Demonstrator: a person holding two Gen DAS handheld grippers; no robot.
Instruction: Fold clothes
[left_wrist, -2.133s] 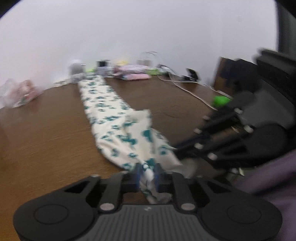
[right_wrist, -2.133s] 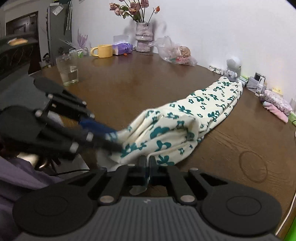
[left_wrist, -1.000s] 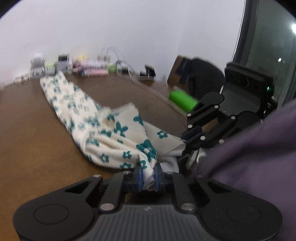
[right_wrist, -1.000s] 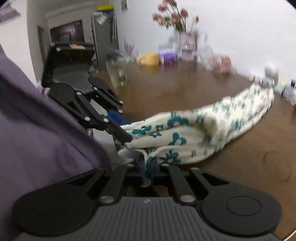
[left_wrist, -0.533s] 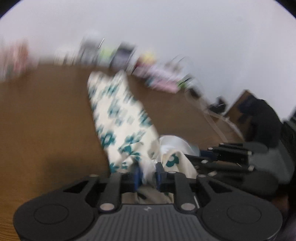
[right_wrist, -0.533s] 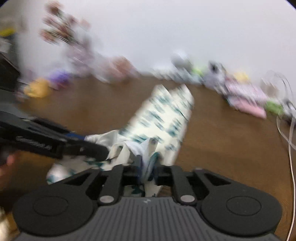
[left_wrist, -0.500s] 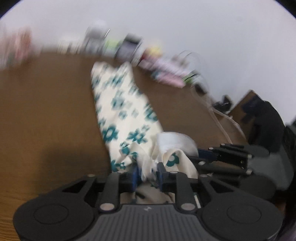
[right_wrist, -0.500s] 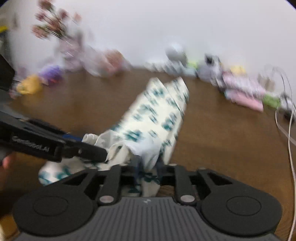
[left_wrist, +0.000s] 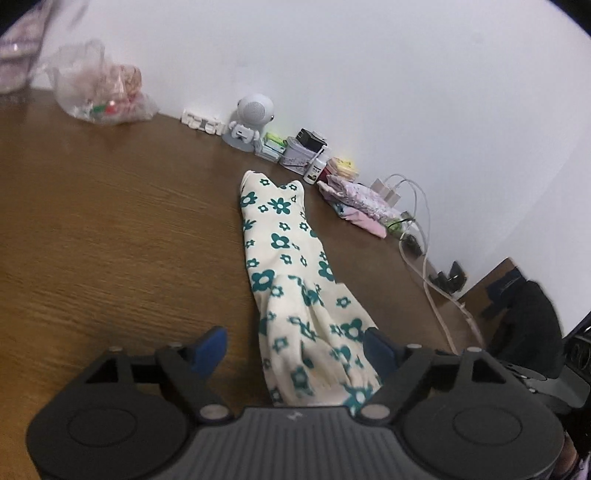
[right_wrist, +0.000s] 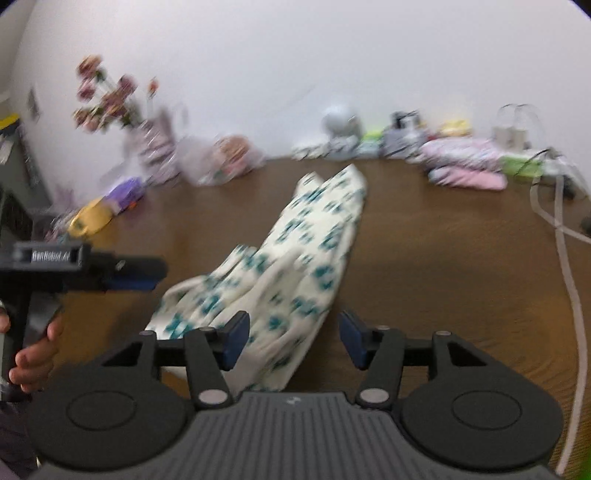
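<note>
A cream garment with teal flowers (left_wrist: 288, 266) lies as a long narrow strip on the brown wooden table (left_wrist: 110, 240), its near end bunched. My left gripper (left_wrist: 295, 349) is open, its blue pads on either side of the near end, holding nothing. In the right wrist view the same garment (right_wrist: 295, 254) runs away from my right gripper (right_wrist: 293, 338), which is open over its near end. The left gripper (right_wrist: 110, 273) also shows at the left of that view, held in a hand.
Along the far wall stand a white robot figure (left_wrist: 249, 122), small boxes, folded pink clothes (left_wrist: 354, 199), a plastic bag (left_wrist: 99, 92) and white cables (left_wrist: 424, 258). A flower vase (right_wrist: 147, 140) and yellow mug (right_wrist: 90, 219) stand at the left. A dark chair (left_wrist: 524, 310) is at the right.
Both grippers were shut on the garment's near end and have opened. The garment has dropped onto the table and lies flat.
</note>
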